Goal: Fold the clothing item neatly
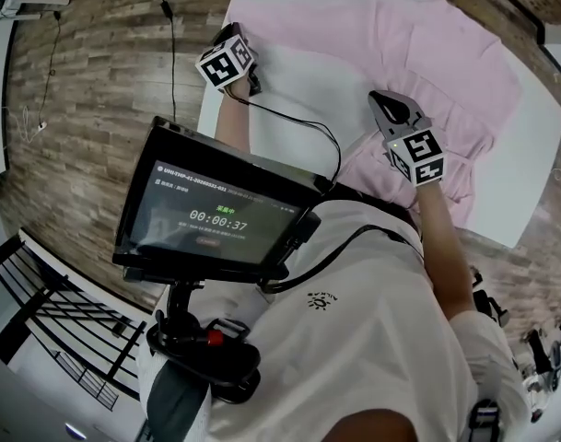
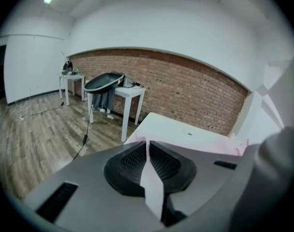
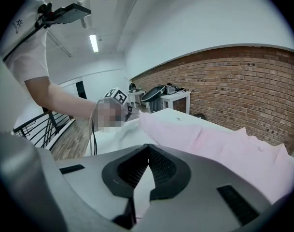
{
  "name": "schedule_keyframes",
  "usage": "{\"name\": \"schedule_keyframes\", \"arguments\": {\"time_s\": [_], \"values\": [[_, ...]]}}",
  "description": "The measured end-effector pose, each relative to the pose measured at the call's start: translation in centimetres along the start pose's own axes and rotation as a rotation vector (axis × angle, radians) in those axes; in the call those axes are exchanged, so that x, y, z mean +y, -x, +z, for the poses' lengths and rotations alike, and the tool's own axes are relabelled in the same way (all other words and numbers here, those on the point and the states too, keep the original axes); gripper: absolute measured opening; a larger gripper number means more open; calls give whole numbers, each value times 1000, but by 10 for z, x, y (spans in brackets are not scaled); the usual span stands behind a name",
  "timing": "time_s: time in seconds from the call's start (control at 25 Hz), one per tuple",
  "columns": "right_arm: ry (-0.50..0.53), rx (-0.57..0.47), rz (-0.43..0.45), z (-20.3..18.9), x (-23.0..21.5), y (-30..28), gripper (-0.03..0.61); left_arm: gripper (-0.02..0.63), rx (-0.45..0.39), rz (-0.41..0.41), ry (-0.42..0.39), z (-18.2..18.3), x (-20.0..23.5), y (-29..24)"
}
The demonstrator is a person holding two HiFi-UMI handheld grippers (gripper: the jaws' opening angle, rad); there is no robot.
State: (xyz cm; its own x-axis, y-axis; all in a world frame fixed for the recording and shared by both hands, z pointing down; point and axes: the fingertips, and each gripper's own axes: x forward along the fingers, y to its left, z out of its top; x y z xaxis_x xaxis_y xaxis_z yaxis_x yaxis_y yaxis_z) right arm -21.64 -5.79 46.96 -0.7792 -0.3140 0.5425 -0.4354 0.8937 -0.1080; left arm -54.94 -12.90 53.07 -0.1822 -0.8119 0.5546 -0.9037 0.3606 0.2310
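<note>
Garment: A pink garment point(image 1: 427, 53) is spread, rumpled, over the white worktop point(image 1: 533, 145). Most of the far and right part is covered, and white surface is left showing at the left and along the right edge.

Left tongs: The left tongs point(image 2: 147, 144) are held at the left edge of the worktop, beside the garment's left side. They are clamped on a pale strip of the cloth, which is seen running down between the ribbed pads point(image 2: 132, 161).

Right tongs: The right tongs point(image 3: 147, 146) are held over the near edge of the garment, well apart from the left pair. The tips are closed together. Pale cloth is seen in the gap behind them and appears to be pinched there, though the view is not clear enough to be sure.

Rig: A dark screen point(image 1: 216, 210) is carried in front of the person's chest, and a cable is led from it towards the left hand.

Surroundings: The worktop is set on a wooden floor point(image 1: 96, 81). A brick wall point(image 2: 185, 86) is seen beyond it, with a small white side table point(image 2: 130, 93) placed against it.
</note>
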Motion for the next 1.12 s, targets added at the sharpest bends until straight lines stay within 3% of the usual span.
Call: {"name": "schedule_keyframes", "arguments": {"time_s": [0.2,0.44,1.12], "values": [[-10,-18,-12,-1,-5,-4,5,28,-132,-115,-143,43,-51,13],[-24,-25,-50,-1,-10,-3,5,28,-217,-227,-209,78,-104,22],[-98,-69,-129,-2,-13,3,5,27,-221,-436,-281,81,-187,29]]}}
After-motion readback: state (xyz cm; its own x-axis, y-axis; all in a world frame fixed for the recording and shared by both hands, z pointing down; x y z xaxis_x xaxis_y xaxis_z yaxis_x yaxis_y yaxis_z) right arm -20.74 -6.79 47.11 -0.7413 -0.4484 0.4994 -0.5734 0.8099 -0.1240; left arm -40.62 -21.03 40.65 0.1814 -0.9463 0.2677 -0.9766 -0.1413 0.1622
